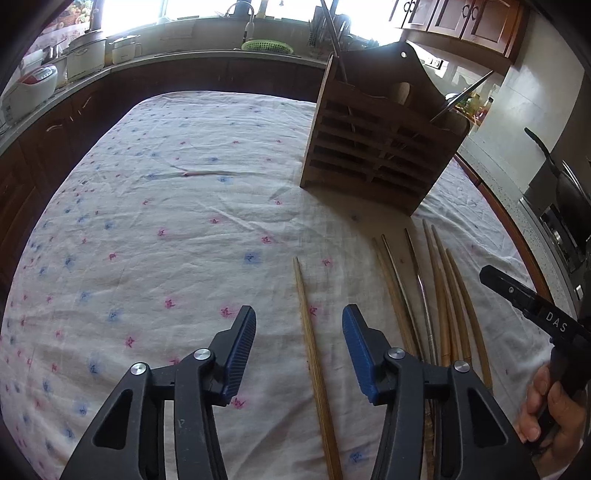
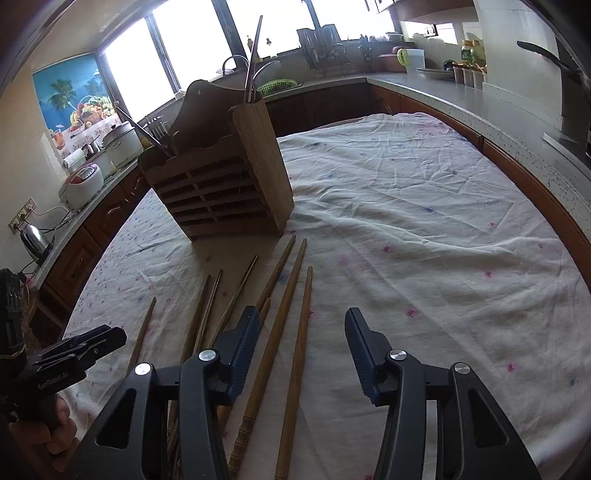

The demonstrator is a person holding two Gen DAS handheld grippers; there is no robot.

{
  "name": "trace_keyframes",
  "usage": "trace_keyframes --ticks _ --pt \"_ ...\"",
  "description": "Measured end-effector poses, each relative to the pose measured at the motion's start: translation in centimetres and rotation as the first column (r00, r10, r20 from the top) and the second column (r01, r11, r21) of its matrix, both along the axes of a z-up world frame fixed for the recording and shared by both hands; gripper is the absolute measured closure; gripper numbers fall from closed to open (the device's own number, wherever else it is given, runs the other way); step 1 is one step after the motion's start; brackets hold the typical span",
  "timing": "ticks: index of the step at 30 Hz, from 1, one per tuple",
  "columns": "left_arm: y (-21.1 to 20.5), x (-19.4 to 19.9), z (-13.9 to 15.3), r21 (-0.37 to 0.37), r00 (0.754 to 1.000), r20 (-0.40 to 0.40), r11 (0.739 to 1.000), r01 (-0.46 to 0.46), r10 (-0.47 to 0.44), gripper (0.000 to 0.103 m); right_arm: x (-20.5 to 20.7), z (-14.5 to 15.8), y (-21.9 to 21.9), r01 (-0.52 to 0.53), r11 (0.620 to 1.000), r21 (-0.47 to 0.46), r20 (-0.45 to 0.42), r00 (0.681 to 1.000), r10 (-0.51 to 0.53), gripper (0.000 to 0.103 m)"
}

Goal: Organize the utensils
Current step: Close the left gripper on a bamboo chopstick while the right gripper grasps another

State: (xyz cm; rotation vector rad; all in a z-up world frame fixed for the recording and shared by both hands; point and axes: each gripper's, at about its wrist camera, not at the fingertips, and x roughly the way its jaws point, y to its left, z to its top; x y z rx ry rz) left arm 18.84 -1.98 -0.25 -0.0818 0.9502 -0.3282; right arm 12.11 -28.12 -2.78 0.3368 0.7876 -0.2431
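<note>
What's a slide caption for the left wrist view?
Open left gripper straddles a lone wooden chopstick on the floral tablecloth, wooden caddy behind.

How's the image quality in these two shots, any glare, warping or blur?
Left wrist view: windows blown out white, tablecloth evenly lit and sharp, fisheye bends the chopsticks and darkens the corners. Right wrist view: same window glare, wooden holder backlit and casting a shadow toward the camera, counter edge curved.

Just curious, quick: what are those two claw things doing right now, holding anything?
Left gripper: open, holding nothing; one wooden chopstick lies between its jaws.
Right gripper: open, holding nothing; two wooden chopsticks lie between.
</note>
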Motion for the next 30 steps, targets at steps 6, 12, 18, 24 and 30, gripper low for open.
trace_keyframes --ticks 6,12,18,24,30 --pt "-1.4 1.7 -0.9 0.025 0.999 -0.028 0.999 0.027 -0.026 0.066 3.9 0.1 0.0 -0.04 0.999 0.009 -0.007 0.999 0.04 0.073" --pt "-2.7 2.6 -1.8 0.07 0.997 -0.046 0.996 0.061 -0.058 0.071 7.9 -1.5 0.1 -0.052 0.999 -0.004 -0.079 0.996 0.052 0.083" --pt "-3.8 3.0 -2.2 0.139 0.997 -0.017 0.988 0.071 -0.07 0.091 9.8 -2.7 -0.2 -0.049 0.999 -0.015 -0.127 0.991 0.047 0.085" --pt "-3.6 3.1 -2.4 0.117 0.998 -0.008 0.991 0.068 -0.068 0.098 10.4 -2.6 0.6 -0.073 0.994 -0.086 -0.163 0.985 0.059 0.093" --pt "-1.5 2.2 -0.3 0.002 0.998 0.011 0.998 0.059 -0.059 0.099 8.2 -1.1 0.5 -0.071 0.997 0.01 -0.077 0.994 0.071 0.097"
